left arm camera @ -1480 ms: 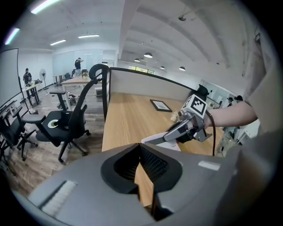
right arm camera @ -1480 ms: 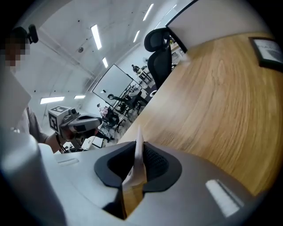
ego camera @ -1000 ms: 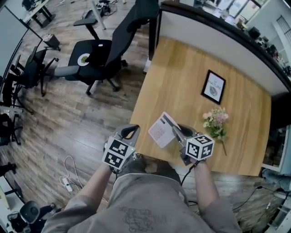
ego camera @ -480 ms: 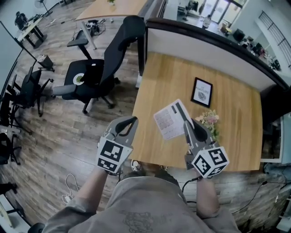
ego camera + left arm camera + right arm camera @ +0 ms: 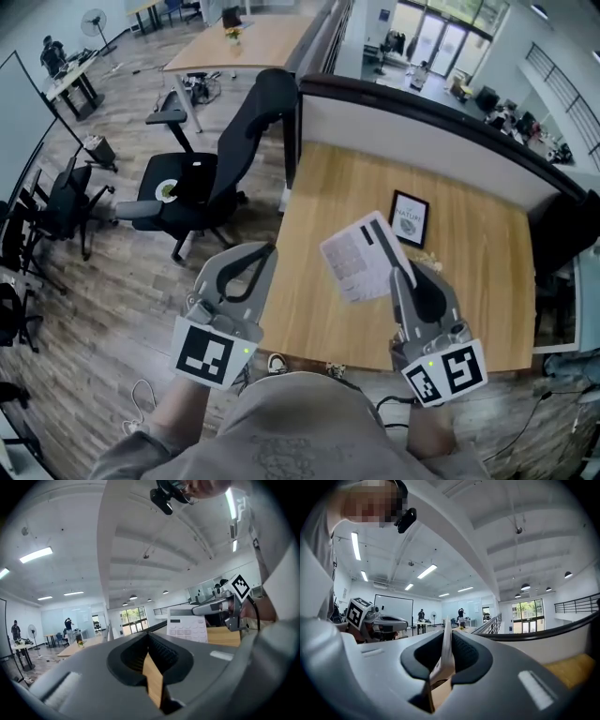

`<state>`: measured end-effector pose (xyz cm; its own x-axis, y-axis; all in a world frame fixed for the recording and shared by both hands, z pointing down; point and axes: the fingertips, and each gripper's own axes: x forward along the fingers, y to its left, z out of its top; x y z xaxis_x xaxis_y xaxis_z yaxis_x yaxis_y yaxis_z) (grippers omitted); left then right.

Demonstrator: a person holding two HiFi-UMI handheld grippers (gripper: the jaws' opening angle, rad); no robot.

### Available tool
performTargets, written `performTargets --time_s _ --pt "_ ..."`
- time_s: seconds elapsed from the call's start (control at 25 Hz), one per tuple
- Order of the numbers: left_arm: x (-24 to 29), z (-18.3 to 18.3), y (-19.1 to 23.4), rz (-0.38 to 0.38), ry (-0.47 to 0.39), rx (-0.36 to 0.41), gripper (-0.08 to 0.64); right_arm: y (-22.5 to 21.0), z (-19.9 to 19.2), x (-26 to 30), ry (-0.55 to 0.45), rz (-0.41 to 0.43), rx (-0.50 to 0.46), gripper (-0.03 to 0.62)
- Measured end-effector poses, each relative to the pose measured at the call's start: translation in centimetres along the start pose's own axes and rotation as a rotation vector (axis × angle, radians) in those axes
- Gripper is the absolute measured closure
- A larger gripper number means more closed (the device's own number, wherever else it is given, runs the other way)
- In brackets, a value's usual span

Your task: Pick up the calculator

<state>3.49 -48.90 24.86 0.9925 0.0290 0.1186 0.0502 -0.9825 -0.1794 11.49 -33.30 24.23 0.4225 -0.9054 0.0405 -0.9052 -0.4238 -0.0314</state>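
The white calculator [image 5: 361,258] is held in the air above the wooden desk [image 5: 478,253], keys facing up in the head view. My right gripper [image 5: 401,274] is shut on its near edge. In the right gripper view the calculator [image 5: 446,639] shows edge-on as a thin white slab between the pads of that gripper [image 5: 446,654]. My left gripper [image 5: 267,251] hangs left of the desk, over the floor, shut with nothing in it. The left gripper view shows its jaws [image 5: 150,641] together, and the calculator [image 5: 187,625] held up at the right.
A framed picture [image 5: 409,218] lies on the desk beyond the calculator. A grey-topped partition [image 5: 422,127] runs along the desk's far side. A black office chair [image 5: 216,159] stands on the wooden floor to the left.
Both grippers have risen toward the head camera. The calculator has gone up with the right gripper and now hangs well above the desk. The flowers are now hidden behind the right gripper.
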Motion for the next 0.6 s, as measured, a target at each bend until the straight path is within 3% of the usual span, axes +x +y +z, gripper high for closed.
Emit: performTargets --time_s 0.16,0.6 --pt "-0.3 0.9 0.1 0.021 -0.002 0.022 0.558 0.5 1.2 -0.7 -0.013 0.039 -0.050 0.535" --pt "-0.6 0.2 -1.4 0.038 0.022 0.024 0.558 -0.4 0.3 -1.6 0.008 0.048 -0.057 0.535"
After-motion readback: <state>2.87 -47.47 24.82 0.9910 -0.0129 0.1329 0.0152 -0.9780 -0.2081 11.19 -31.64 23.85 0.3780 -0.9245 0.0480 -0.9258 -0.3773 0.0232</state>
